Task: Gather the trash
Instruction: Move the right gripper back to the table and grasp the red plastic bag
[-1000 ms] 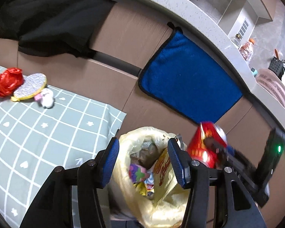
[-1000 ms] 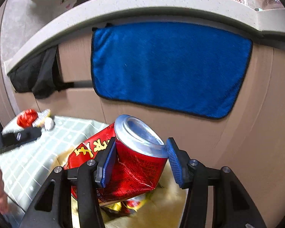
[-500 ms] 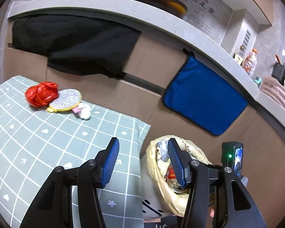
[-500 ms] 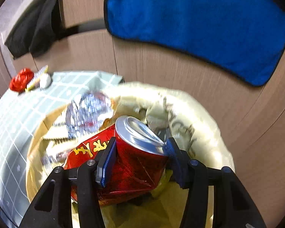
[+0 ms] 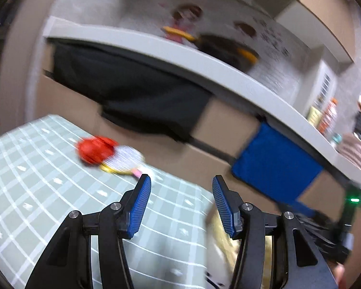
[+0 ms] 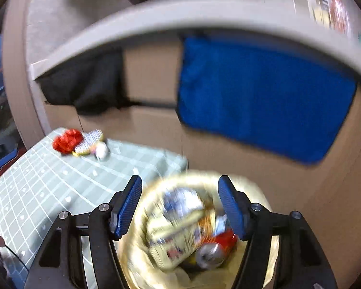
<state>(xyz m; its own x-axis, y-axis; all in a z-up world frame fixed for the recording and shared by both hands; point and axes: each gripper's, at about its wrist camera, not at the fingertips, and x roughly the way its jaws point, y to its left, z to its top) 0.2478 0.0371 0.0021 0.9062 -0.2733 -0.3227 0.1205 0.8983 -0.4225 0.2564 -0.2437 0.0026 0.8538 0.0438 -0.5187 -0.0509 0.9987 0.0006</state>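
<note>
Once gripped, red can (image 6: 219,246) now lies binned.

Red can (image 6: 225,239), green checked tablecloth (image 6: 48,187)

Table with a grey-green checked cloth (image 5: 36,192)
Near its far edge lie a crumpled red wrapper (image 5: 95,150), a round silvery pad (image 5: 125,160) touching it, and a small whitish lump (image 6: 101,150) just beside.

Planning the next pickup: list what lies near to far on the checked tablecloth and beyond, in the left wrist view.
Left gripper, open and empty → checked tablecloth → silver round piece with yellow rim and red crumpled wrapper beside it → black cloth hanging under the counter edge.
</note>
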